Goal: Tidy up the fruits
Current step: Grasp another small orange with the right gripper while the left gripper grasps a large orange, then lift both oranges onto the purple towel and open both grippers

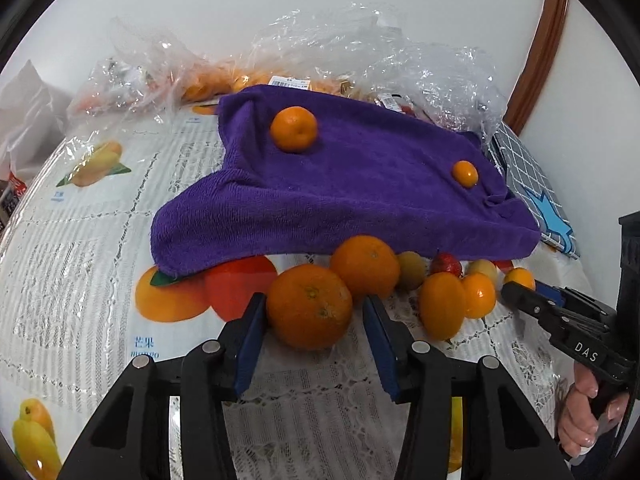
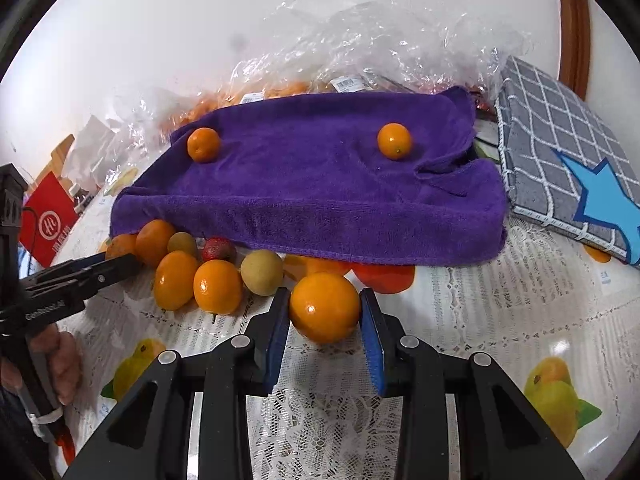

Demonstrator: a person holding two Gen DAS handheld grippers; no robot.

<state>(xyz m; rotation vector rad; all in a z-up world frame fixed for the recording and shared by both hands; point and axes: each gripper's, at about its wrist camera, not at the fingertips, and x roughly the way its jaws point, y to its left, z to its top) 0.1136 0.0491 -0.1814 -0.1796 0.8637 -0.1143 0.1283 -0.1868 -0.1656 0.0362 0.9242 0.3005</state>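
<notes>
A purple towel [image 1: 352, 184] lies on the table with a mandarin [image 1: 294, 128] at its far left and a small kumquat [image 1: 465, 174] at its right; the towel also shows in the right wrist view [image 2: 320, 200]. Several loose fruits sit along its near edge. My left gripper [image 1: 314, 316] has its blue pads on either side of a large orange [image 1: 309, 306]. My right gripper [image 2: 324, 312] is shut on a smooth orange fruit [image 2: 325, 307]. A second orange [image 1: 365, 266] lies just behind the first.
Crumpled clear plastic bags [image 1: 360, 52] with fruit lie behind the towel. A grey checked cloth with a blue star [image 2: 568, 168] sits at the right. A red box [image 2: 50, 220] stands at the left. The tablecloth [image 1: 80, 240] has printed fruit pictures.
</notes>
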